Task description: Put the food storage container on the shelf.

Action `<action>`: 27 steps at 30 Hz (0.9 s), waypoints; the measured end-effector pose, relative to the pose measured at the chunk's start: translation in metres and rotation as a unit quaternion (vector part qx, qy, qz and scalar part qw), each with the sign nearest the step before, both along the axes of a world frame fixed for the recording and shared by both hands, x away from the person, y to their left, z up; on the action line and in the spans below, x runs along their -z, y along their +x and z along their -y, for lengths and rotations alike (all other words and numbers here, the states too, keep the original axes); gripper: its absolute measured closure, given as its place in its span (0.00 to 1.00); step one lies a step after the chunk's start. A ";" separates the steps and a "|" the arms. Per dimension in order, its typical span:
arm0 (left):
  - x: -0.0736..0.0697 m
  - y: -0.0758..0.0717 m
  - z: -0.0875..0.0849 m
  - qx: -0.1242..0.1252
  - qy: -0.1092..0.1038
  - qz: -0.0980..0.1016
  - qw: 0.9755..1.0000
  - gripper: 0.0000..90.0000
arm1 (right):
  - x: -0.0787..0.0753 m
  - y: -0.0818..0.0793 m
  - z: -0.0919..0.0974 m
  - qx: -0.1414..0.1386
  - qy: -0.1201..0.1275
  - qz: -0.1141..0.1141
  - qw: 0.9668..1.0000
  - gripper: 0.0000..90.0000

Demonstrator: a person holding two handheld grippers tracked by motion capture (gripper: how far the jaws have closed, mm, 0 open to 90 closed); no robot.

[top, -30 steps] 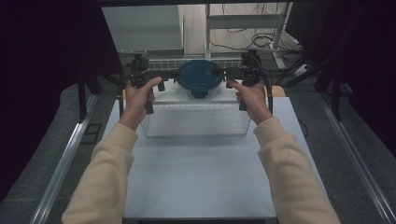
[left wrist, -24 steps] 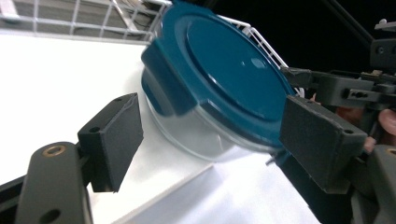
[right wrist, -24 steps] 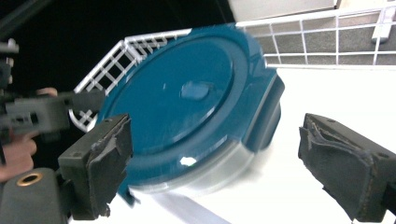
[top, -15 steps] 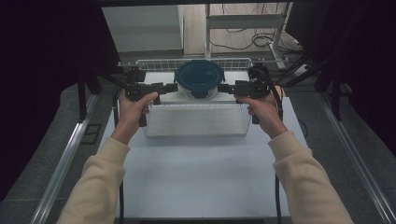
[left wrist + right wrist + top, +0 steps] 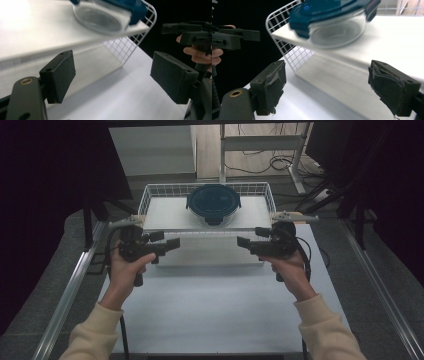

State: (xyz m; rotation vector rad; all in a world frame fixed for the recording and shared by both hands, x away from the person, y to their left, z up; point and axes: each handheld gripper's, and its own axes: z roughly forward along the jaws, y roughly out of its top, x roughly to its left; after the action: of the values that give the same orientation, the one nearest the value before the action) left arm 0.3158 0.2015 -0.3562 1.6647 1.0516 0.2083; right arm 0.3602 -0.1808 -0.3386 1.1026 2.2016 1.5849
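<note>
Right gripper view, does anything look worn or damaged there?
Yes. The pads on the right hand-held gripper are frayed and torn at the edges. The lidded glass container looks intact.

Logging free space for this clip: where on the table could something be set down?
The white table is bare in front of the wire basket, between the left hand-held gripper and right hand-held gripper and nearer. Inside the basket, the lidded container crowds the middle; bare patches flank it.
</note>
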 end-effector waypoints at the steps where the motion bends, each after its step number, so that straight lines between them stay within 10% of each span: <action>1: 0.004 -0.006 -0.001 0.002 0.005 0.000 1.000 0.21 | 0.003 -0.005 0.001 -0.001 0.000 0.004 1.000 0.16; 9: 0.041 -0.041 -0.011 -0.008 0.030 0.000 1.000 0.21 | 0.029 -0.037 0.012 -0.009 -0.007 0.013 1.000 0.17; 14: 0.075 -0.061 -0.013 -0.020 0.042 -0.019 0.999 0.21 | 0.065 -0.060 0.020 -0.006 -0.052 0.012 0.999 0.17; 27: 0.132 -0.075 -0.012 -0.028 0.083 -0.074 0.993 0.21 | 0.127 -0.082 0.040 0.015 -0.106 -0.019 0.994 0.18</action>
State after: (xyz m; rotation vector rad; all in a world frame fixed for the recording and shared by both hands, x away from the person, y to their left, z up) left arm 0.2407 0.2134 -0.4880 1.8232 1.2195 0.2166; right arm 0.2785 -0.2206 -0.4656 1.1038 2.3027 1.2912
